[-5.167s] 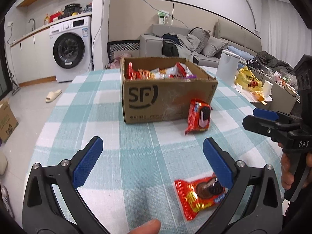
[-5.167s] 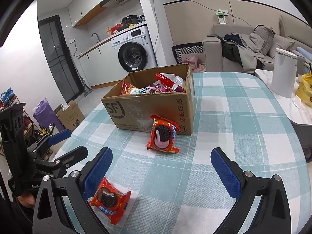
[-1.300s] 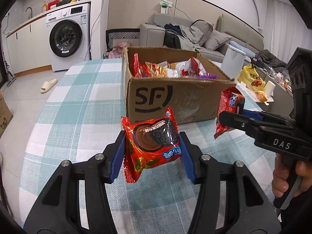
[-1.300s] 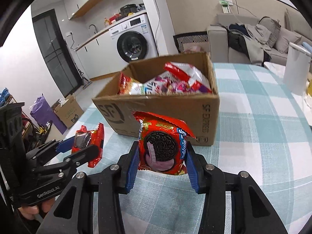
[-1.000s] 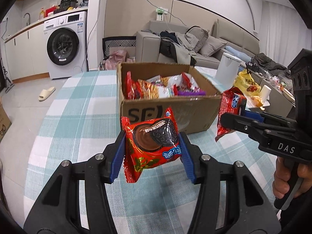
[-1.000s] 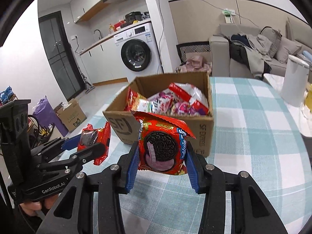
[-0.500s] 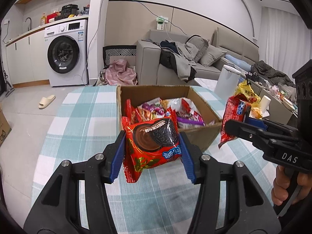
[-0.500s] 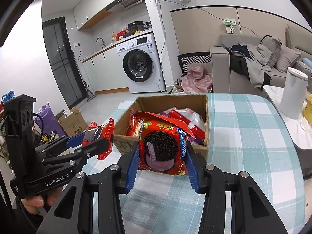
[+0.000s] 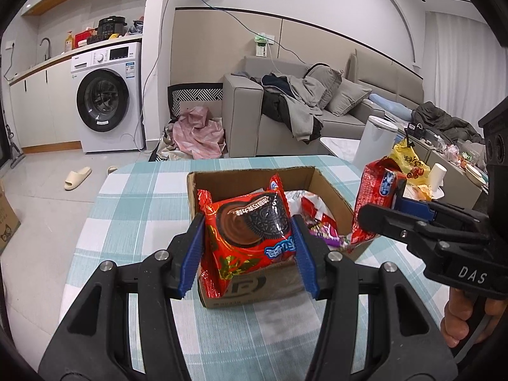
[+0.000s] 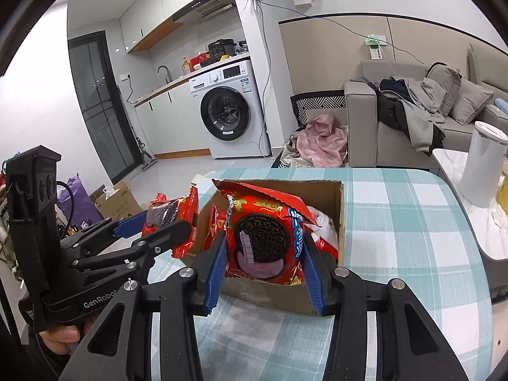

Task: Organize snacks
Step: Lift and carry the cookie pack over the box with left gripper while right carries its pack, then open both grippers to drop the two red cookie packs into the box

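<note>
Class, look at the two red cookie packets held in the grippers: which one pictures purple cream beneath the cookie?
The packet in the right gripper: its cookie packet shows purple cream. The packet in the left gripper shows brown chocolate cream instead.

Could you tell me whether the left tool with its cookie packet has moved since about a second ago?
Yes. The left tool, shut on its cookie packet, has risen: the cardboard box now sits lower in its view, with the open top showing.
</note>
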{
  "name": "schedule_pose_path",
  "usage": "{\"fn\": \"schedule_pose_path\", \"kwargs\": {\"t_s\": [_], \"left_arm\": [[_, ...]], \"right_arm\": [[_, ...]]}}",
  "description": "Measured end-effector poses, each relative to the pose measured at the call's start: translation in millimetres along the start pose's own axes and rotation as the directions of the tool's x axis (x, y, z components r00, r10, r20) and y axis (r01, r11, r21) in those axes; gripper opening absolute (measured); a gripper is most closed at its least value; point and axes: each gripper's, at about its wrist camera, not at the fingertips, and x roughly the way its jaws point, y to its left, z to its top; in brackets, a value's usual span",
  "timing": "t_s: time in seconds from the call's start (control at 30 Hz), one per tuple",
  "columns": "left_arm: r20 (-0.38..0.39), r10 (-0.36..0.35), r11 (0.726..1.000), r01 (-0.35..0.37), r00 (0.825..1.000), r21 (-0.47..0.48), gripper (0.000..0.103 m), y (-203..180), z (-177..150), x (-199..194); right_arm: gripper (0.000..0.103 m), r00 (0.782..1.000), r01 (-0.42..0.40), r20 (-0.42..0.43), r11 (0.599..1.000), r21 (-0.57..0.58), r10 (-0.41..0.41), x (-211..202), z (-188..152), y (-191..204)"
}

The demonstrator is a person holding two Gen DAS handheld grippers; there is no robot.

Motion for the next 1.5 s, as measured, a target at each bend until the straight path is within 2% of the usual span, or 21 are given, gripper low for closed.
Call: {"fn": "schedule_pose_path", "kwargs": {"t_s": [0.33, 0.87, 1.23, 1.5], "left_arm": [[-0.022, 0.019, 1.0, -0.019, 1.0, -0.011, 0.05, 7.7, 19.0, 33.0], [-0.075, 0.028, 0.999, -0.029, 0.997, -0.018, 0.05, 15.7, 8.9, 96.4], [-0.07, 0.054, 0.999, -0.054, 0.996, 0.004, 0.05, 11.7, 1.6, 115.0], [-0.075, 0.034, 0.999, -0.035, 0.997, -0.014, 0.052, 18.5, 1.2, 118.7]], "right_arm": [[0.045, 1.0, 0.009, -0.026, 1.0, 0.014, -0.009, 19.8, 20.2, -10.7], [0.045, 0.993, 0.018, -0.117, 0.999, 0.045, -0.013, 70.4, 16.0, -27.5], [0.045, 0.987, 0.042, -0.155, 0.997, 0.069, -0.031, 102.7, 14.5, -38.2], [0.045, 0.989, 0.038, -0.148, 0.998, 0.058, -0.029, 104.4, 15.0, -42.1]]}}
